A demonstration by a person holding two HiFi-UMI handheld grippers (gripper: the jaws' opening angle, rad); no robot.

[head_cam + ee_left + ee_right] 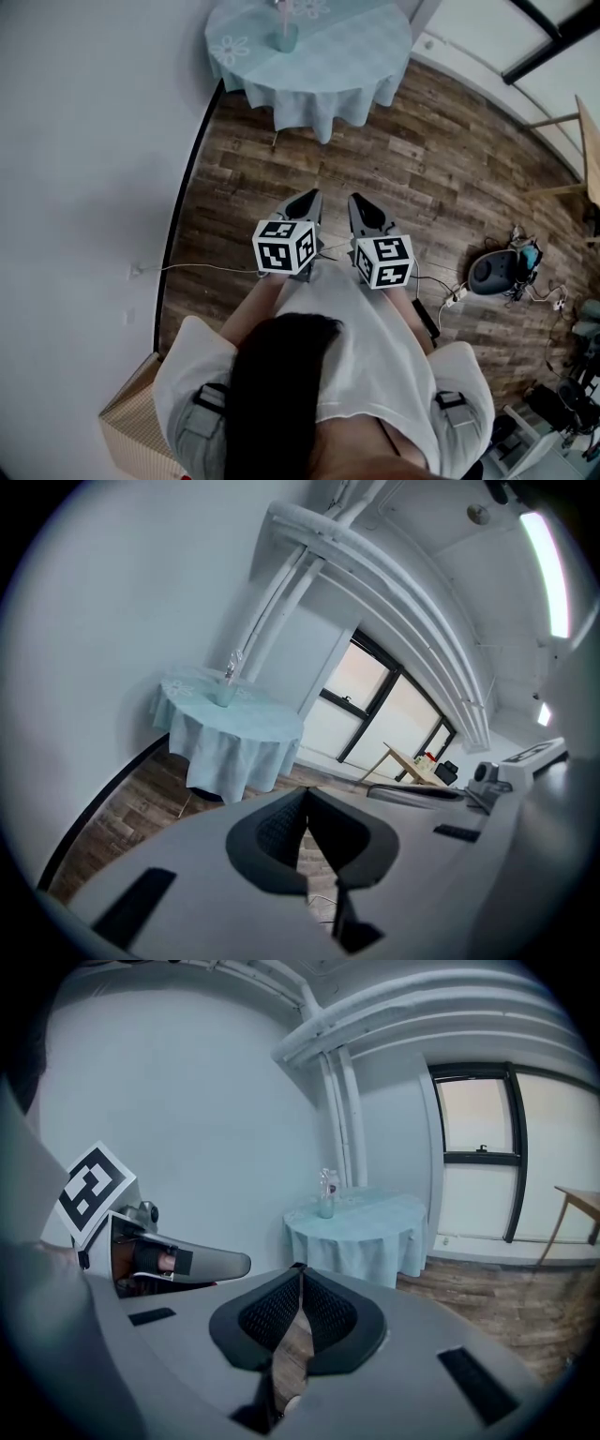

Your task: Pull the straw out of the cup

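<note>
Floor [375, 159] open up to counter [356, 56] at 12 o'clock; wall [94, 141] at 9; left gripper [307, 197], right gripper [360, 201] jaws pressed together, empty.

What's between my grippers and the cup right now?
Bare wood floor, then the draped table that the cup stands on, per the head view.

Tablecloth [319, 66]: soft cloth. Floor [412, 169]: matt wood planks. Right gripper [299, 1271] fingers [267, 1316]: ribbed dark matt pads.

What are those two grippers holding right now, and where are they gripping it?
Nothing. The left gripper and the right gripper are both shut and empty. The cup stands on the table, well ahead of them.
</note>
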